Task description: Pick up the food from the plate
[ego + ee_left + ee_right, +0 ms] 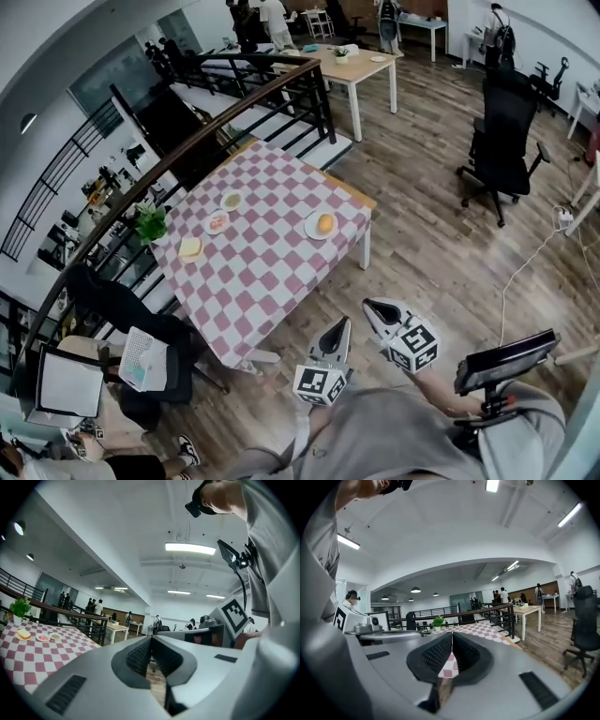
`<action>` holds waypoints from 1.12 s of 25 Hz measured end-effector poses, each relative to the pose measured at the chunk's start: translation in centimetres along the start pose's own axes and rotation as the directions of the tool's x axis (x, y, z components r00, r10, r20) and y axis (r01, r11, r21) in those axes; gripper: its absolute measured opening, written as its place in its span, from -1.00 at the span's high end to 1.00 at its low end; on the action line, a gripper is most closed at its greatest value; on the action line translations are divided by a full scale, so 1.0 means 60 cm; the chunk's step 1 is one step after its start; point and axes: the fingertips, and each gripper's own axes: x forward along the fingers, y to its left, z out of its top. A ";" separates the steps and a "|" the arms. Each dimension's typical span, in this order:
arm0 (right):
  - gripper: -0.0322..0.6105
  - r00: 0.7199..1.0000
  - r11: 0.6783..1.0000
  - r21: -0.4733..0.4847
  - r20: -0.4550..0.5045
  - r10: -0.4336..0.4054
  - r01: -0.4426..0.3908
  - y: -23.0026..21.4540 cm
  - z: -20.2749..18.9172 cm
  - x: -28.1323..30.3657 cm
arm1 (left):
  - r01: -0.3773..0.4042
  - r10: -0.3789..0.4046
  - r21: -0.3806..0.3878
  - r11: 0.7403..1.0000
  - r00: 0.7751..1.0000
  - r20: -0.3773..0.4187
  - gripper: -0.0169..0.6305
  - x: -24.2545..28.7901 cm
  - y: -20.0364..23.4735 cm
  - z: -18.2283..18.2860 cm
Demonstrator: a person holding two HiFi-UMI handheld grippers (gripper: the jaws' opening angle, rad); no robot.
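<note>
This is a large open-plan office on an upper level. In the head view a black swivel chair [502, 141] stands at two o'clock on the wood-plank floor [422, 244]. A pale work table [352, 61] sits at twelve o'clock with people [272, 14] beyond it. A black stair railing [234, 103] curves from eleven round to nine o'clock, and a power strip [564, 217] lies at three o'clock. Long strip lights [190, 548] cross the white ceiling [117, 527].

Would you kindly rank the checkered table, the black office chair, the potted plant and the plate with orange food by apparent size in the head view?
1. checkered table
2. black office chair
3. potted plant and plate with orange food: about alike, so not ranked.
</note>
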 end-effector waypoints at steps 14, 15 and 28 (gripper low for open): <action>0.86 0.993 0.991 -0.072 0.004 -0.117 0.117 0.008 0.088 0.187 | 0.012 -0.011 0.025 1.000 1.000 -0.029 0.91 0.030 0.302 0.014; 0.86 0.994 0.990 -0.083 -0.014 -0.111 0.110 0.014 0.084 0.194 | 0.002 -0.002 0.017 1.000 1.000 -0.017 0.91 0.033 0.315 0.019; 0.86 0.997 0.987 -0.156 -0.075 0.036 -0.047 0.046 0.090 0.353 | -0.091 0.092 -0.037 0.995 0.996 0.005 0.91 -0.008 0.390 -0.017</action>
